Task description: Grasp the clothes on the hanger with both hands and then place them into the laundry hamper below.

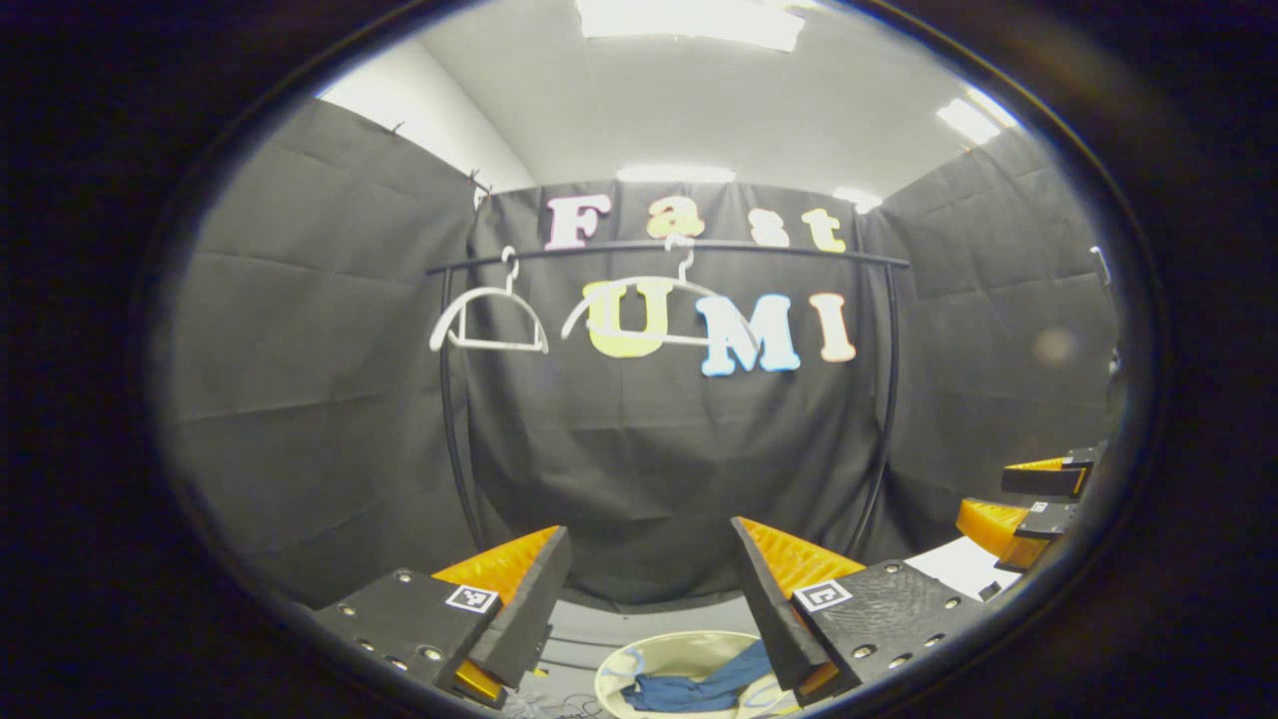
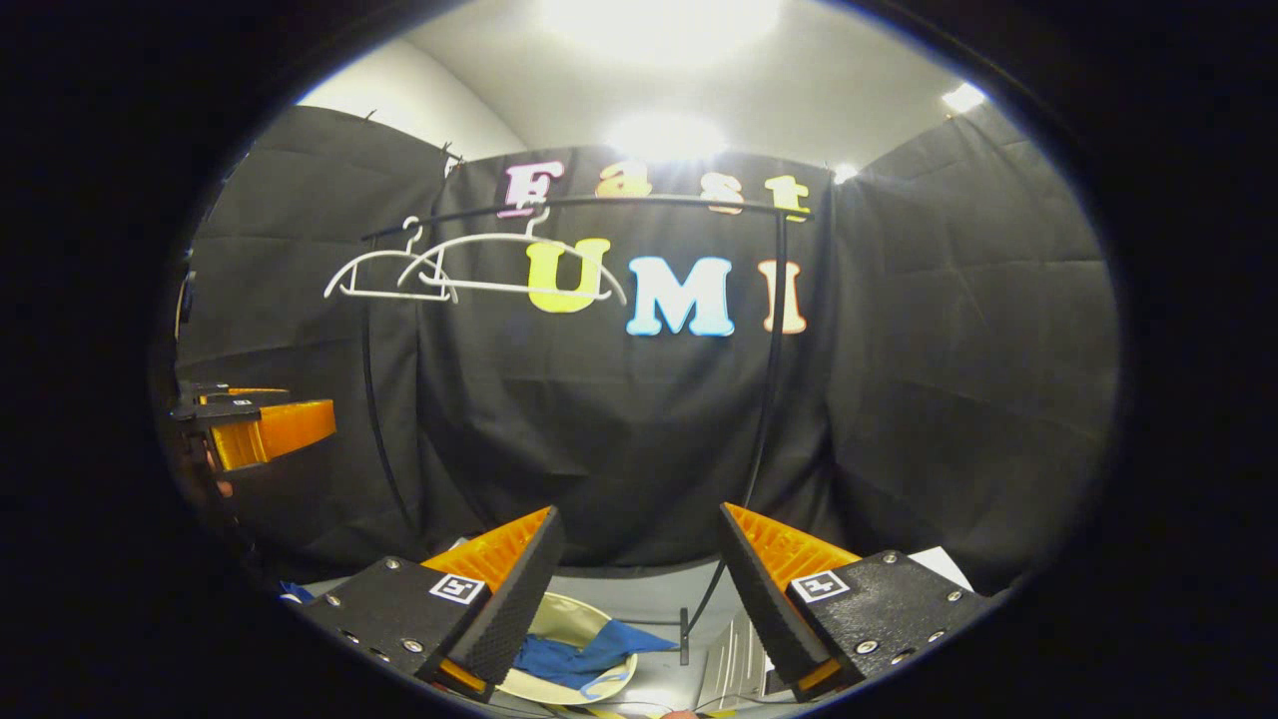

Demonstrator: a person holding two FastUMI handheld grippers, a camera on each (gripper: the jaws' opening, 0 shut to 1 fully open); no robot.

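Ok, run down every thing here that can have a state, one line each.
Left tongs: open, nothing between them.
Right tongs: open, nothing between them.
Left hanger: on the rail, bare.
Right hanger: on the rail, bare.
Rail: upright, carrying both hangers.
Blue clothes: crumpled, lying in the hamper.
Laundry hamper: on the floor, mouth open, holding the clothes.

— What do I see ahead of me besides the job?
— A black garment rail (image 1: 669,248) curving across the cloth wall (image 1: 300,379), its uprights running down each side.
— And overhead?
— Bright ceiling lights (image 1: 689,20) on a pale ceiling.
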